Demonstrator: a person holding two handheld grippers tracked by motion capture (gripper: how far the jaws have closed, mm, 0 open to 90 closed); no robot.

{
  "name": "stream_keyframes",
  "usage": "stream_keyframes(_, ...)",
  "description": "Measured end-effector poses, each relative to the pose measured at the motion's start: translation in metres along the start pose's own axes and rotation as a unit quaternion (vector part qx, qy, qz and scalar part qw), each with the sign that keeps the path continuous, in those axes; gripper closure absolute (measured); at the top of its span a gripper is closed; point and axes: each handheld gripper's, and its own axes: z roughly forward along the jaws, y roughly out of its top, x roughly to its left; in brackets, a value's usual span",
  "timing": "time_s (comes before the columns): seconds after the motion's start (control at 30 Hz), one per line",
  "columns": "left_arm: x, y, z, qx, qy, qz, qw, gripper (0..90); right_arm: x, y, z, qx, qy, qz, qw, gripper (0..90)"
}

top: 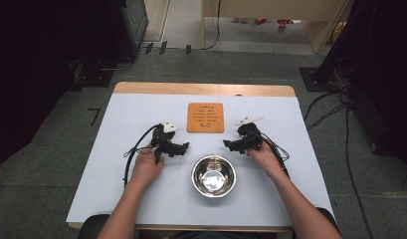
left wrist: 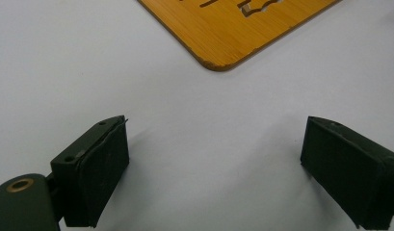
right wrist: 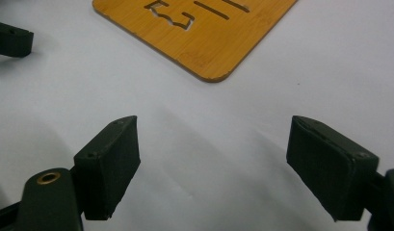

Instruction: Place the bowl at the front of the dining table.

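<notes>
stage: start, nothing moved | left gripper [top: 183, 147] jaws spread, holding nothing | right gripper [top: 228, 144] jaws spread, holding nothing | wooden board [top: 205, 117] flat at far centre, untouched | bowl [top: 214, 176] near centre, empty | left: pick-up and placing

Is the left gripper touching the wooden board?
Apart. In the left gripper view, the open left gripper has bare white table between it and the board.

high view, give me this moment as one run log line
left gripper: open, empty | right gripper: open, empty | bowl: between hands | wooden board: untouched behind bowl
</notes>
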Motion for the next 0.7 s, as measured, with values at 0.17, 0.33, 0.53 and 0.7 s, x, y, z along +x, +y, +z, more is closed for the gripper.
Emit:
stream_keyframes(0.17,0.0,0.0,0.0,0.0,0.0,0.0,1.0,9.6,0.004,0.001,0.0,0.002,0.006,-0.001,1.0,19.2)
stream_keyframes(0.33,0.0,0.0,0.0,0.0,0.0,0.0,1.0,9.6,0.008,0.002,0.0,0.001,0.015,-0.004,0.9999,19.2)
stream_keyframes(0.53,0.0,0.0,0.0,0.0,0.0,0.0,1.0,9.6,0.013,0.002,-0.002,0.004,0.025,-0.011,0.9996,18.5)
stream_keyframes(0.7,0.0,0.0,0.0,0.0,0.0,0.0,1.0,9.6,0.017,0.003,-0.005,-0.002,0.027,-0.013,0.9996,18.5)
